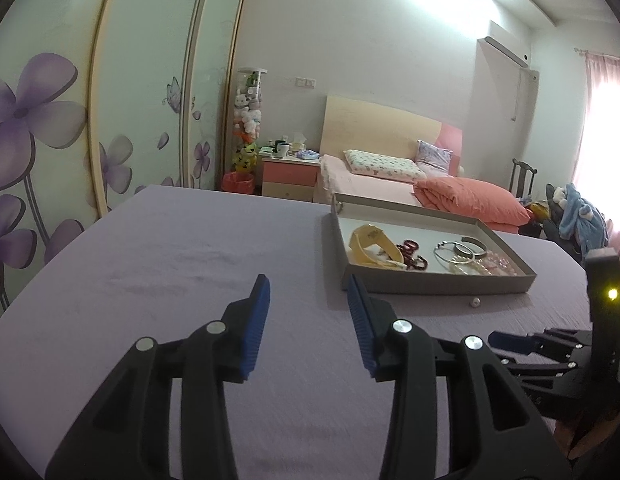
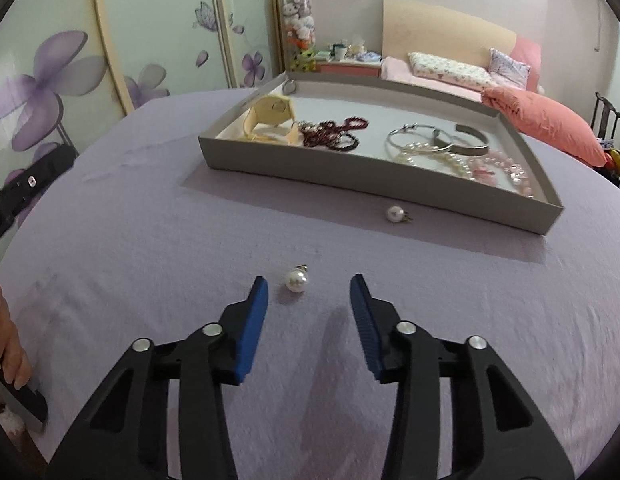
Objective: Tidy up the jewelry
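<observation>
A grey tray (image 2: 374, 184) (image 1: 430, 280) on the lilac table holds a cream bangle (image 2: 270, 118), dark red bead strands (image 2: 330, 134), silver hoops (image 2: 422, 136) and pink and pearl beads (image 2: 490, 168). Two pearl earrings lie loose on the cloth. One pearl earring (image 2: 296, 280) rests just ahead of my right gripper (image 2: 309, 285), close to its left fingertip and touching neither pad. The other pearl earring (image 2: 396, 213) (image 1: 475, 302) lies by the tray's front wall. My right gripper is open. My left gripper (image 1: 309, 285) hovers open over bare cloth, with nothing between its fingers.
A lilac cloth (image 2: 150, 240) covers the table. Mirrored wardrobe doors with purple flowers (image 1: 50, 120) stand at the left. A bed with pink bedding (image 1: 462, 196) lies beyond the table. A person's hand (image 2: 6, 344) shows at the left edge of the right wrist view.
</observation>
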Demonstrator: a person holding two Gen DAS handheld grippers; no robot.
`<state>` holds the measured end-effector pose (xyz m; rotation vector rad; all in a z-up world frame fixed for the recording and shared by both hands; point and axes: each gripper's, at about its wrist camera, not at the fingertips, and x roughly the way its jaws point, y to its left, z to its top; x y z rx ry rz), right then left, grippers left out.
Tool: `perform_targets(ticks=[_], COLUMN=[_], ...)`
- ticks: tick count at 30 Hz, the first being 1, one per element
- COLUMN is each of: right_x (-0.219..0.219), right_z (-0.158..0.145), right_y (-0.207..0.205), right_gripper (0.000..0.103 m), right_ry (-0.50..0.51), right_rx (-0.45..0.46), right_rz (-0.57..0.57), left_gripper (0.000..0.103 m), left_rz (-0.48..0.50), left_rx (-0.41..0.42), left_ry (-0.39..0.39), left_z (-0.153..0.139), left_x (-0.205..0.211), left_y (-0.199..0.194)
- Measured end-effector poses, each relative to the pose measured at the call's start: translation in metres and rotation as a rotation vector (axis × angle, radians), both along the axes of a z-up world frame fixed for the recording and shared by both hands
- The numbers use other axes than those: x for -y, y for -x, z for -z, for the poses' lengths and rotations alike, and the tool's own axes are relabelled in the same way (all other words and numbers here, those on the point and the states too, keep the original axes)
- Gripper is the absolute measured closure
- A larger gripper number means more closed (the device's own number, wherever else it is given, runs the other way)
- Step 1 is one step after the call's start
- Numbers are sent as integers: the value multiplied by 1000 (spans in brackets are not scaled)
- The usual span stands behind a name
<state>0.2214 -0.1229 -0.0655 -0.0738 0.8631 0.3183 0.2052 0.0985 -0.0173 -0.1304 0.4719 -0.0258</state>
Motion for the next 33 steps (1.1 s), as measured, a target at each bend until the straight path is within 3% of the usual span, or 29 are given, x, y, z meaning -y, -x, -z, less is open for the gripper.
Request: perform_targets(ticks=[8, 15, 20, 26, 33], right_x=[-6, 25, 74, 141, 164], right_z=[2, 1, 1, 2, 4], right_y=[-2, 15, 24, 31, 29], right_gripper=[89, 89, 89, 89, 89], right_ry=[34, 38, 59, 68, 36], right_rx=[-11, -12, -16, -21, -20], right_rz=[-12, 21, 130, 289, 303], left_gripper=[62, 62, 62, 62, 57], left_rz=[-6, 4, 31, 100, 221], left_rx=[-5, -4, -3, -21, -78], left_ry=[-8, -19, -27, -51, -94], left_z=[1, 0, -2, 0, 9], left_x=[-2, 2, 12, 45, 109], left_y=[-6, -5, -5, -14, -34])
